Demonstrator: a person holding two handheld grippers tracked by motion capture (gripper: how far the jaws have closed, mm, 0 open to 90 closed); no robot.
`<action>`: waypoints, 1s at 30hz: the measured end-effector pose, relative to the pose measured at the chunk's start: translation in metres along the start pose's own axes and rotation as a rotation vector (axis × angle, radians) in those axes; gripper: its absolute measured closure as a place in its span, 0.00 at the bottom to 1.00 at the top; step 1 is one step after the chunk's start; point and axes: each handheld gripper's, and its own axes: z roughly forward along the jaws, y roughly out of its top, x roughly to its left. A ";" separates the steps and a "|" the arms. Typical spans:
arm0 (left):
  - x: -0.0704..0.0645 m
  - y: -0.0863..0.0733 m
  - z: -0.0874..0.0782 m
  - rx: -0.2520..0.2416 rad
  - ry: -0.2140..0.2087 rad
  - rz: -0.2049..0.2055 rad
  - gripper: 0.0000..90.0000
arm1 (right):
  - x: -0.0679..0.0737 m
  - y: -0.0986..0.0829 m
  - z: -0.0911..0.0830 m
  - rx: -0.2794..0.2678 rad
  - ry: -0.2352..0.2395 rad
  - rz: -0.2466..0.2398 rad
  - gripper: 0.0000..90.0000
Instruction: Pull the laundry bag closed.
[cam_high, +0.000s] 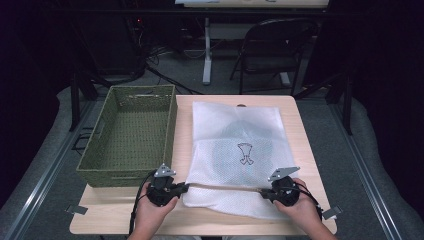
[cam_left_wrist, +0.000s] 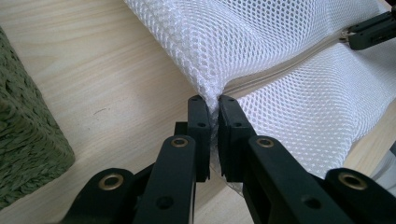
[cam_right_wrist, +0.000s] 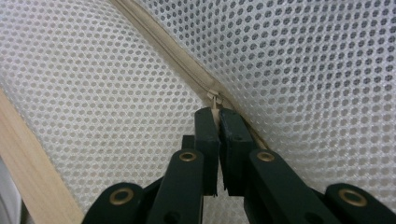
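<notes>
A big white mesh laundry bag (cam_high: 239, 150) lies flat on the light wooden table (cam_high: 115, 215), just beside a green woven basket (cam_high: 131, 131) that sits to its left. A thin tan zipper (cam_high: 225, 188) runs across the bag near the edge closest to the person, and both grippers are at this zipper, one at each end. The left gripper (cam_high: 184, 187) is at the bag's left edge, held in the person's left hand (cam_high: 152, 210). In the left gripper view, its two black jaws are pressed close together with the white mesh corner (cam_left_wrist: 212, 100) squeezed between their tips, right where the zipper line ends. The mesh bunches up into a little fold just above the jaws. The green basket shows at the left side of that view, and the tips of the other gripper show far off at the top right. The right gripper (cam_high: 263, 191) is at the zipper's right end, held in the person's right hand (cam_high: 300, 207). In the right gripper view, its jaws are also pressed together, and they pinch the small tan zipper pull (cam_right_wrist: 215, 100), which pokes out just past their tips. The mesh spreads out on both sides of the zipper. A strip of the wooden table shows at the bottom left of that view.
</notes>
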 end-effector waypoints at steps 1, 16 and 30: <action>0.000 0.000 0.000 0.004 -0.002 0.001 0.95 | -0.001 -0.001 0.000 0.000 -0.003 0.000 0.97; 0.000 0.000 0.000 0.007 0.001 0.001 0.95 | -0.012 -0.016 -0.009 0.007 -0.029 0.036 0.97; 0.000 0.000 0.000 0.009 0.005 0.002 0.95 | -0.024 -0.033 -0.021 0.003 -0.066 0.080 0.97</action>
